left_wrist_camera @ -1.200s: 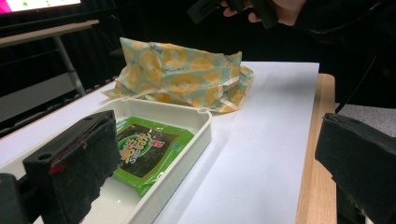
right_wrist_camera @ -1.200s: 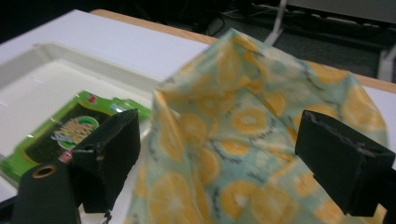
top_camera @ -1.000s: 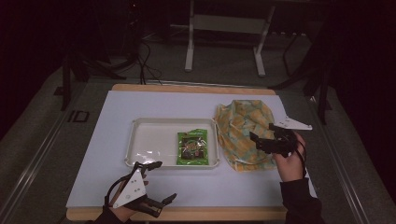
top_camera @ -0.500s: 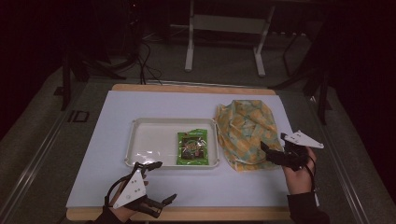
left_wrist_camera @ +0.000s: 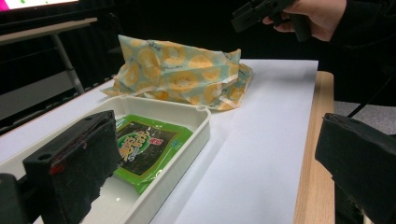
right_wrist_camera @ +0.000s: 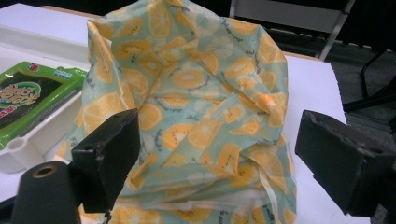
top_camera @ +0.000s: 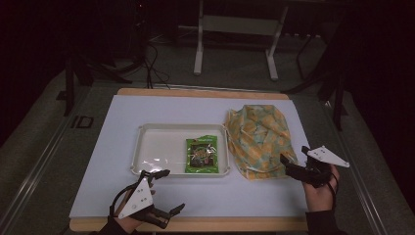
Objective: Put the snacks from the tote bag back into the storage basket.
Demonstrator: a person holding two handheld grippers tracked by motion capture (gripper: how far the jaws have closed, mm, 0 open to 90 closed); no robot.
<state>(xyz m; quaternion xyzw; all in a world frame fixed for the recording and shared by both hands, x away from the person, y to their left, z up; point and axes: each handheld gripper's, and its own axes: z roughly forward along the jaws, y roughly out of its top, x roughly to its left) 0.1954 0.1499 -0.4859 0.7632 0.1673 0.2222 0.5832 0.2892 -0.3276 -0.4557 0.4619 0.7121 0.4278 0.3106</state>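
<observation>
The only printing I can find is on the green snack packet [left_wrist_camera: 148,149] lying in the white tray [left_wrist_camera: 198,133]. In my left gripper view its dark front panel carries yellow-green characters, seemingly East Asian script, too blurred for me to read. Small print along its edges is also illegible. Nothing else bears readable text.

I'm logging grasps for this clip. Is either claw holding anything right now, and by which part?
Nothing is held. The left claw is open near the table's front edge; the right claw is open beside the fruit-print bag, jaws apart and not gripping it.
</observation>
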